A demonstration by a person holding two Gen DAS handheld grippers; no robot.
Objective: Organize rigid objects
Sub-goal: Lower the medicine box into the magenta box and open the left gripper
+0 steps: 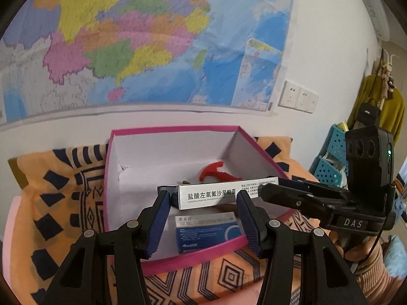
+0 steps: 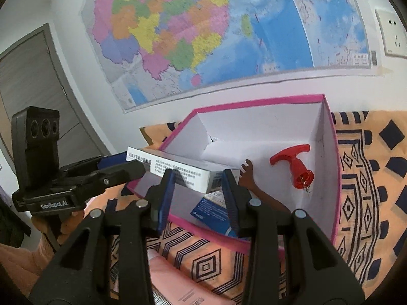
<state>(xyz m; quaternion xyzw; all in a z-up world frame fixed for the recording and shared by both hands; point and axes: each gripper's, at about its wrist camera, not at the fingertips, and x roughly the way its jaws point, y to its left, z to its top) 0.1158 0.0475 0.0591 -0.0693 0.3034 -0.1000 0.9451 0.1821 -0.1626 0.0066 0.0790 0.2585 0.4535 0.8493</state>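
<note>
A long white medicine box (image 1: pixel 216 195) with black Chinese print hangs over the open pink box (image 1: pixel 132 132). Both grippers hold it. My left gripper (image 1: pixel 203 198) is shut on one end, and in the right wrist view it (image 2: pixel 137 167) clamps the box's left end. My right gripper (image 2: pixel 198 178) is shut on the other part of the white box (image 2: pixel 178 169), and in the left wrist view it (image 1: pixel 264 190) reaches in from the right. A blue medicine box (image 1: pixel 207 231) lies on the pink box's floor. A red T-handled tool (image 2: pixel 295 162) lies deeper inside.
The pink box (image 2: pixel 335 178) sits on an orange patterned cloth (image 2: pixel 368 178) against a white wall with a map (image 2: pixel 203 25). A brown figure (image 2: pixel 248 175) lies inside the box. Blue perforated baskets (image 1: pixel 330 157) stand at the right. A pink booklet (image 2: pixel 178 284) lies near me.
</note>
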